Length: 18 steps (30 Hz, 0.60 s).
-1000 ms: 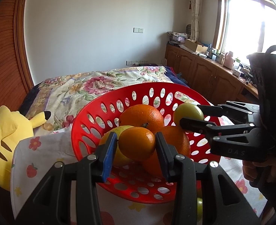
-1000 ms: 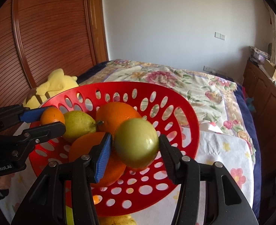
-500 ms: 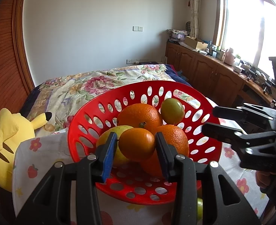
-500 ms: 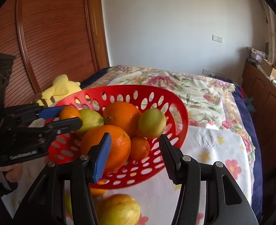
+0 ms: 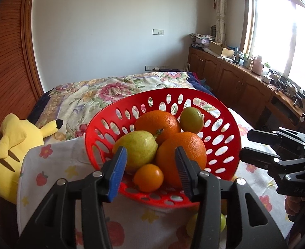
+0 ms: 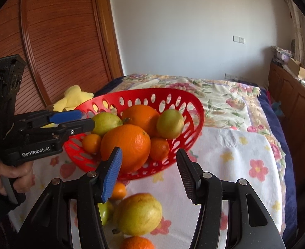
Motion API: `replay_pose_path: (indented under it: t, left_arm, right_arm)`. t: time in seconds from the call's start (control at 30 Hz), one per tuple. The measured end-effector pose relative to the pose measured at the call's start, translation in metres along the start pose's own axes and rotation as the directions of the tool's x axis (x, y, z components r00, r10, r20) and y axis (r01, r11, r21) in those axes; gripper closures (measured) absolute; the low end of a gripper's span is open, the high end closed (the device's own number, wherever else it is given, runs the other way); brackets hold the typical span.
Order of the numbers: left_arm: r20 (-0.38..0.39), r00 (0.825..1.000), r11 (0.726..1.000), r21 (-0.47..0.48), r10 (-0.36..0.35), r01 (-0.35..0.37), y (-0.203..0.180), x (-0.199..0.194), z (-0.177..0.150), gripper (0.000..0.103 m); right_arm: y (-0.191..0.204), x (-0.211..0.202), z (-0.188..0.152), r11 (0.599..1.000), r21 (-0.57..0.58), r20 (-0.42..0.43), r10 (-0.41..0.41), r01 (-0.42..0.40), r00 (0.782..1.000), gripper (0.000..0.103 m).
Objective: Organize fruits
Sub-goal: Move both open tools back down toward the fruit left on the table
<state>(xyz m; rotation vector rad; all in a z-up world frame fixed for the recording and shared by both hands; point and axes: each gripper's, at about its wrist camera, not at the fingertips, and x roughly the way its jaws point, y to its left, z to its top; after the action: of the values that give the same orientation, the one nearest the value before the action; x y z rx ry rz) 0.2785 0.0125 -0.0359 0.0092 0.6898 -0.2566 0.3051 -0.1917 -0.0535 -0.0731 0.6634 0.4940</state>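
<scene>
A red perforated basket (image 5: 220,137) (image 6: 193,122) stands on a flowered cloth and holds two large oranges (image 5: 181,155), a pear (image 5: 135,151), a green round fruit (image 5: 191,119) (image 6: 170,123) and small oranges (image 5: 148,178). My left gripper (image 5: 150,172) is open and empty just in front of the basket; it also shows in the right wrist view (image 6: 77,120). My right gripper (image 6: 149,172) is open and empty, back from the basket; it shows at the right of the left wrist view (image 5: 249,147). Loose fruit lies below it: a yellow pear (image 6: 139,213), small oranges (image 6: 118,191) and a green fruit (image 6: 104,211).
The cloth-covered surface (image 6: 235,166) adjoins a bed with a floral quilt (image 5: 102,95). A yellow plush toy (image 5: 13,145) lies at the left. A wooden panel wall (image 6: 59,41) is at the left, cabinets (image 5: 245,83) under a window at the right.
My left gripper let go of the small orange, which now sits in the basket front. My right gripper released the green fruit into the basket earlier and has drawn further back.
</scene>
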Motion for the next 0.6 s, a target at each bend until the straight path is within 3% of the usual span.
replay_pose_path:
  t: [0.6]
  left_arm:
    - [0.024, 0.998, 0.999, 0.005, 0.049, -0.049, -0.003, -0.045, -0.028, 0.048]
  right_arm:
    - [0.000, -0.032, -0.040, 0.999, 0.041, -0.007, -0.019, 0.020, 1.000, 0.046]
